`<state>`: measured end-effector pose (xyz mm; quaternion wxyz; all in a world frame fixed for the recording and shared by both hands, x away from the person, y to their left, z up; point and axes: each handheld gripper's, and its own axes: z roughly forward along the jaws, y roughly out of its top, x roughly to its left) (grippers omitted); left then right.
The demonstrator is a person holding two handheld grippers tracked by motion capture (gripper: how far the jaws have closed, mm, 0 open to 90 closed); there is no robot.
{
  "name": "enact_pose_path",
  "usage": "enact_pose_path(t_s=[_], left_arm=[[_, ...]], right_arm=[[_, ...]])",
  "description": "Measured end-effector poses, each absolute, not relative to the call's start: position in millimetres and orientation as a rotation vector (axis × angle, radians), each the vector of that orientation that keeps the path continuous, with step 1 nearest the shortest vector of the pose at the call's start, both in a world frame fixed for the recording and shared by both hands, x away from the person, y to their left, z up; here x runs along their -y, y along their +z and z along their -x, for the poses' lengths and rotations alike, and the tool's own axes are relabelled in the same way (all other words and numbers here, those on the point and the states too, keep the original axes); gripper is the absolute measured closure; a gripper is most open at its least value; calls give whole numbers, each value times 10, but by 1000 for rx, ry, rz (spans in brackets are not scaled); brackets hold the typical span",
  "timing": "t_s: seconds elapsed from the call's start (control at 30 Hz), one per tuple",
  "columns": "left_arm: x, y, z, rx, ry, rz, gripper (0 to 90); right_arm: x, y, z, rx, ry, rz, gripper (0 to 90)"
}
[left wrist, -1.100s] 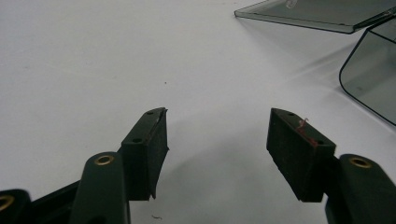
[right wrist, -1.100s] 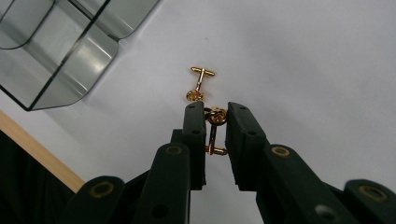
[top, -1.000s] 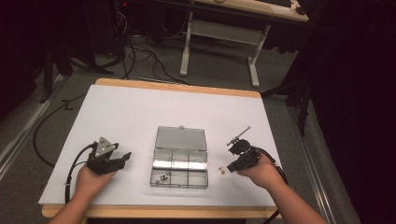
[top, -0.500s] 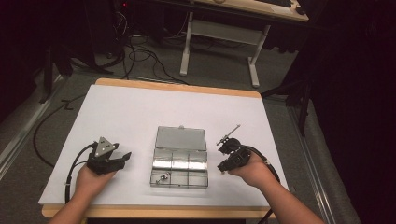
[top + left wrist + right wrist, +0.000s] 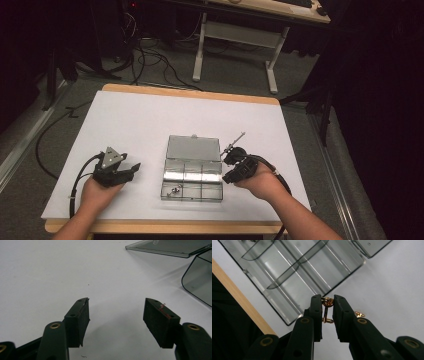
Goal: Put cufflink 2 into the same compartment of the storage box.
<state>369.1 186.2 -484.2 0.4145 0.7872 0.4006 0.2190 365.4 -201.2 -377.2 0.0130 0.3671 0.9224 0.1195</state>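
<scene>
Between black pads [image 5: 318,315], gold cufflink [image 5: 327,311] (shiny)

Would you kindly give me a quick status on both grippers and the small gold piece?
Left gripper open, idle on the white table. Right gripper shut on gold cufflink, beside the open clear organizer box. Second cufflink on the table. Nothing in the way.

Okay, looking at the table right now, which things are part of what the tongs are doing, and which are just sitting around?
In play:
- right tongs, closed on a gold cufflink
- clear compartment box, lid open, next to those tongs
- second gold cufflink on the white table cover

Just lying about:
- left tongs, open, resting apart from the box
- floor cables
- desk frame behind the table
</scene>
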Motion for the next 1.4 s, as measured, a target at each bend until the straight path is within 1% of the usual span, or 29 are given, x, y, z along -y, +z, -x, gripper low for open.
enact_pose_path(t_s=[0.03,0.37,0.6,1.2,1.4], left_arm=[[-1861,-4841,-3690,-1004,550,-1980,382],[-1865,-4840,-3687,-1005,551,-1976,385],[-1865,-4839,-3681,-1005,556,-1973,384],[-1875,-4837,-3684,-1002,552,-1968,380],[-1872,-4838,-3684,-1003,553,-1966,380]], right_arm=[[1983,-3768,-3642,-2871,367,-1171,789],[1764,-3844,-3604,-2927,379,-1052,789],[1645,-3942,-3566,-2944,370,-1031,789],[1506,-4338,-3555,-2988,305,-1004,787],[1497,-4384,-3555,-2993,309,-998,784]])
